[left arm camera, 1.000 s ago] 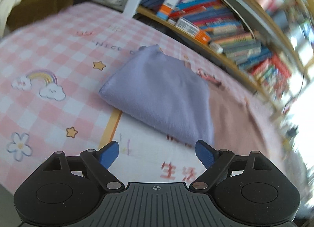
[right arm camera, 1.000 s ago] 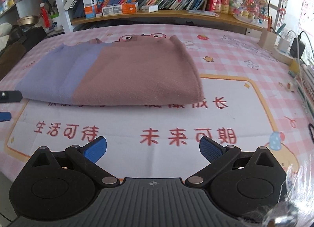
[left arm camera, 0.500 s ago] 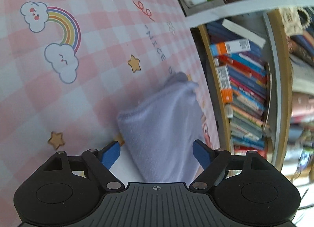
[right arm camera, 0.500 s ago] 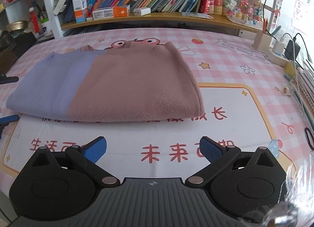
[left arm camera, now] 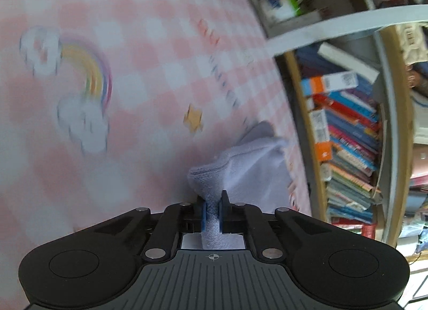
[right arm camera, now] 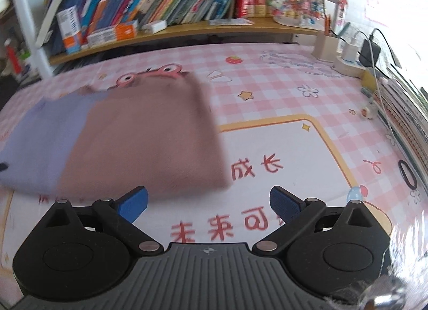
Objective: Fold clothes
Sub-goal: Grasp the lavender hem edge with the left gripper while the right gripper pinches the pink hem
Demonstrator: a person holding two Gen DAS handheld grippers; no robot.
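Note:
A folded garment, lavender at one end and dusty pink-brown at the other, lies on the pink checked tablecloth. In the right wrist view the pink-brown part (right arm camera: pixel 144 138) fills the middle and the lavender part (right arm camera: pixel 40 138) the left. My left gripper (left arm camera: pixel 212 212) is shut on the lavender corner (left arm camera: pixel 240 168), which bunches up between the blue pads. My right gripper (right arm camera: pixel 208 203) is open and empty, just in front of the garment's near edge, with its left pad close to the cloth.
A wooden shelf of books (right arm camera: pixel 165 2) runs along the table's far side and also shows in the left wrist view (left arm camera: pixel 347 128). A power strip with chargers (right arm camera: pixel 355 53) and a black hair tie (right arm camera: pixel 406 173) sit at the right edge.
My left gripper has closed on the garment's lavender corner and pinched it up. My right gripper has moved in toward the garment's near edge and stays open.

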